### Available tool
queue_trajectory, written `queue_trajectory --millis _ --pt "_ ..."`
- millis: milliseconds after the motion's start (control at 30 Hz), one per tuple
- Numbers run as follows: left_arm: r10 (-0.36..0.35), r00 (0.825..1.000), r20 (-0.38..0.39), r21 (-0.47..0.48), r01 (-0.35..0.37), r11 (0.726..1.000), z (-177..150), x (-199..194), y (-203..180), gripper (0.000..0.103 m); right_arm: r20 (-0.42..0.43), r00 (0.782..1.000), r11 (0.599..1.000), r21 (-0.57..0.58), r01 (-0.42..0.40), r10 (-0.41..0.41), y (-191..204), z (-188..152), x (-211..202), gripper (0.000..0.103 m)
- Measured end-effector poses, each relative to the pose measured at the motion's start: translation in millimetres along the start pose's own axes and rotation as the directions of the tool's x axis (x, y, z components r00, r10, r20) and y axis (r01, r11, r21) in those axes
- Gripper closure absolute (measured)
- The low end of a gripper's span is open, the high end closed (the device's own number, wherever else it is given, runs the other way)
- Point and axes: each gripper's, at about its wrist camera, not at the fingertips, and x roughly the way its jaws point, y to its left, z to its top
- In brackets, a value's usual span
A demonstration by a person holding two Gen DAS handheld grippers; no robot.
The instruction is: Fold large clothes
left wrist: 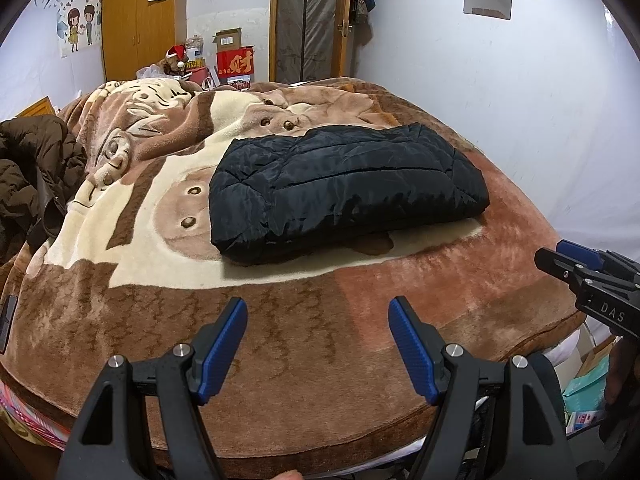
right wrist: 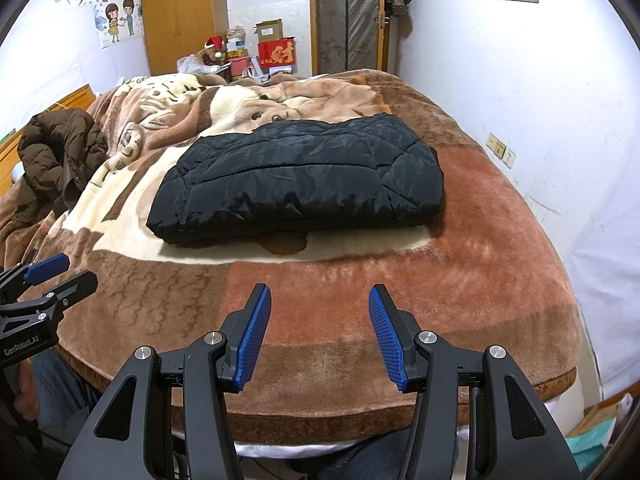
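Observation:
A black quilted jacket (left wrist: 344,188) lies folded into a thick rectangle on the brown and cream blanket (left wrist: 280,320); it also shows in the right wrist view (right wrist: 300,176). My left gripper (left wrist: 318,308) is open and empty, held over the near edge of the bed, well short of the jacket. My right gripper (right wrist: 320,296) is open and empty, also over the near edge. Each gripper shows at the side of the other's view: the right one (left wrist: 568,260), the left one (right wrist: 60,272).
A crumpled brown puffer coat (left wrist: 36,168) lies at the bed's left side, also in the right wrist view (right wrist: 60,152). A wardrobe (left wrist: 140,20), boxes (left wrist: 234,60) and a door (left wrist: 308,20) stand beyond the bed. A white wall (right wrist: 540,100) runs along the right.

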Motion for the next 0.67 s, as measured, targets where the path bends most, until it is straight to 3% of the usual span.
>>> queue_trajectory --millis 667 --pt "0.000 1.000 0.027 0.023 -0.001 1.000 2.0 -2.7 -3.8 0.028 -0.001 1.000 1.000 0.000 -0.001 0.001 -1.5 -0.9 -0.2 0.051"
